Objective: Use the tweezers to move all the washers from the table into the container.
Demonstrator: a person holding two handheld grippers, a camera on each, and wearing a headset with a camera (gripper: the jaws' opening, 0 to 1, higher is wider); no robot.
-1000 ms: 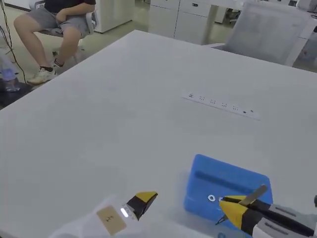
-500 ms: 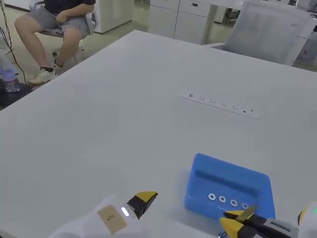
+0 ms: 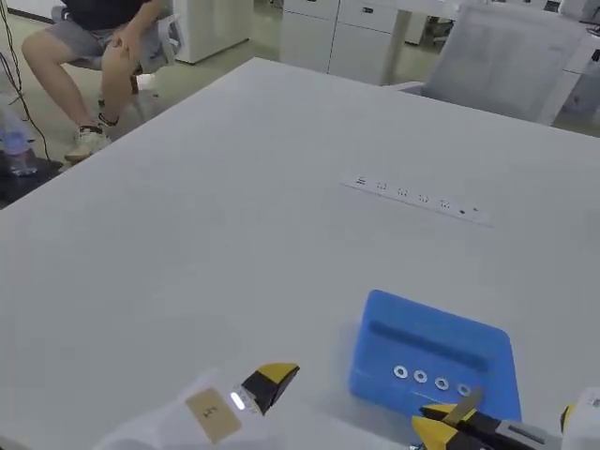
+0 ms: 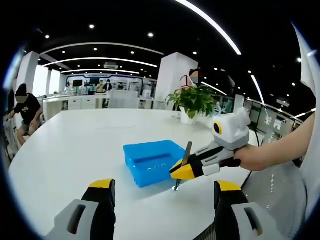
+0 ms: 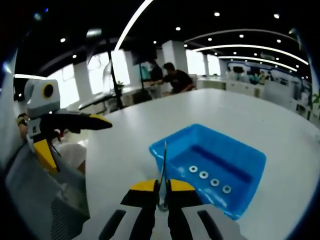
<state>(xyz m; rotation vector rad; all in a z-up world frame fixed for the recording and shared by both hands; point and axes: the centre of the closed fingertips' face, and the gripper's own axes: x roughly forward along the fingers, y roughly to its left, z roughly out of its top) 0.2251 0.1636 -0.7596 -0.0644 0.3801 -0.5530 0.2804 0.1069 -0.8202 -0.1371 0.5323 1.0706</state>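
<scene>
Upper left of the head view: a seated person (image 3: 103, 37) in shorts and pale shoes, out on the floor beyond the counter (image 3: 187, 234). Far left edge: a blurred plastic bottle (image 3: 17, 145). Right of centre, flat on the counter: a slim white power strip (image 3: 417, 199). Upper right: a grey chair (image 3: 511, 56). Top middle: white cabinets (image 3: 342, 37). Centre of the left gripper view: a leafy potted plant (image 4: 194, 100), just right of a white pillar (image 4: 172, 80).
</scene>
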